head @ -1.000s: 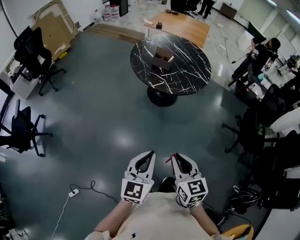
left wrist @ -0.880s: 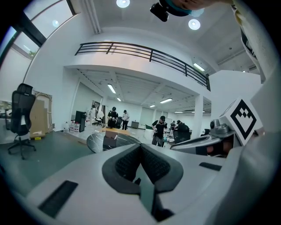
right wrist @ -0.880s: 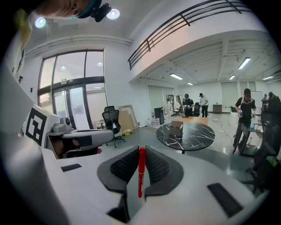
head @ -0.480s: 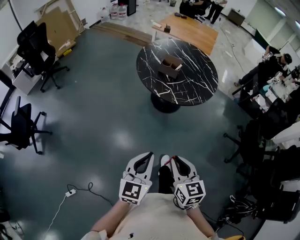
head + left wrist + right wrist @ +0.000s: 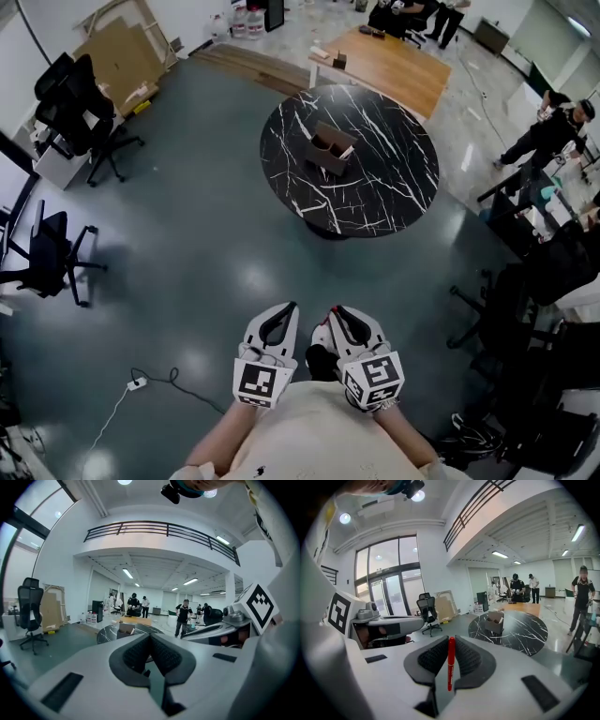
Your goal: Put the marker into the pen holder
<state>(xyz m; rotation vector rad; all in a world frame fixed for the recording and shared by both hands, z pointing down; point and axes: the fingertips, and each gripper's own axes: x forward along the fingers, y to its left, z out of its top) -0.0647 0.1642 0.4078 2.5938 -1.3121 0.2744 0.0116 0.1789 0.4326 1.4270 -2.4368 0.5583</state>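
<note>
My right gripper (image 5: 451, 645) is shut on a red marker (image 5: 451, 663) that stands upright between its pads. In the head view both grippers are held low in front of my body, the right gripper (image 5: 336, 310) beside the left gripper (image 5: 288, 307). The left gripper (image 5: 150, 638) is shut with nothing in it. The pen holder (image 5: 330, 150), a brown box with compartments, stands on a round black marble table (image 5: 394, 187) well ahead of me across the floor. The same pen holder (image 5: 494, 620) appears far beyond the right jaws.
Black office chairs (image 5: 77, 111) stand at the left, with another chair (image 5: 49, 255) nearer. A white cable with a plug (image 5: 139, 382) lies on the floor at my left. A wooden table (image 5: 389, 64) stands behind the round one. People and dark chairs (image 5: 553, 131) fill the right side.
The round table with the pen holder has drawn nearer and shifted in the head view. Both grippers keep the same pose, and the marker stays held in the right one.
</note>
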